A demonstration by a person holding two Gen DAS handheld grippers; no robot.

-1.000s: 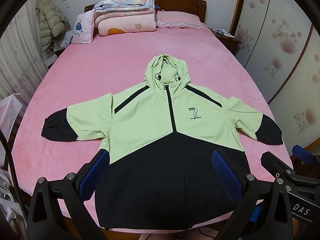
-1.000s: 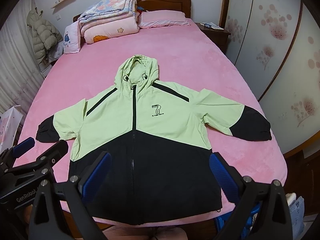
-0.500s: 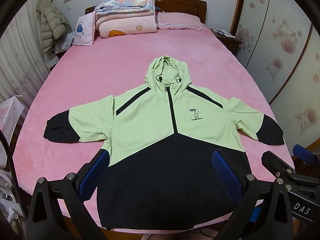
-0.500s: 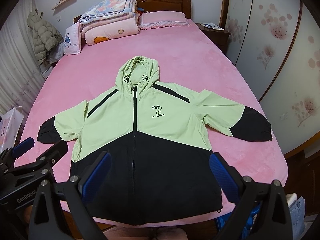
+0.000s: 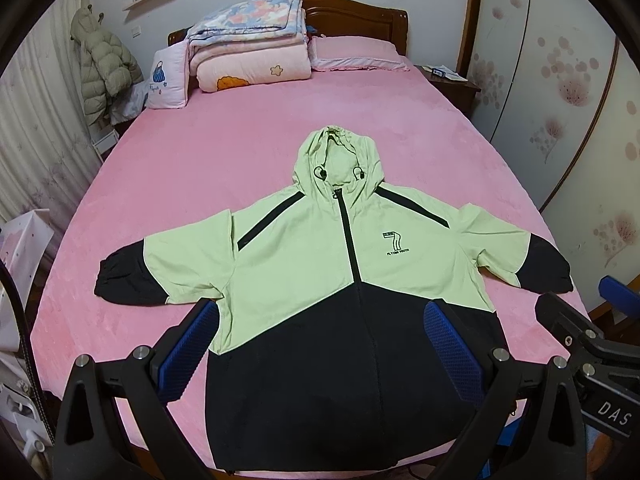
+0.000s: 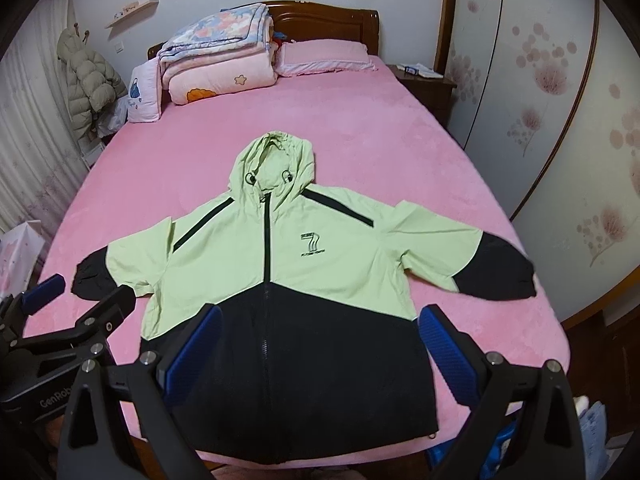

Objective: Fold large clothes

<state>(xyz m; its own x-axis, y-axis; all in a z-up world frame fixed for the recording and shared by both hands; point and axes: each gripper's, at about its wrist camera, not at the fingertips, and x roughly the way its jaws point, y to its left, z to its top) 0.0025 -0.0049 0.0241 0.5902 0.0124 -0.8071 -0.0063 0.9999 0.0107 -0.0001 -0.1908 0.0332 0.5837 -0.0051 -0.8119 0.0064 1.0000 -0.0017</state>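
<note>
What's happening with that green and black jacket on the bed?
A person is holding two grippers above the foot of a pink bed, getting ready to fold the jacket. It lies flat, zipped up, front side up, with both sleeves spread out and the hood pointing toward the pillows. The left gripper and the right gripper are both open and hold nothing. No fold has been made yet.

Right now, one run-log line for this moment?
stage: pre-fold | jacket: flat, zipped, on bed | left tongs: open, empty | right tongs: open, empty
</note>
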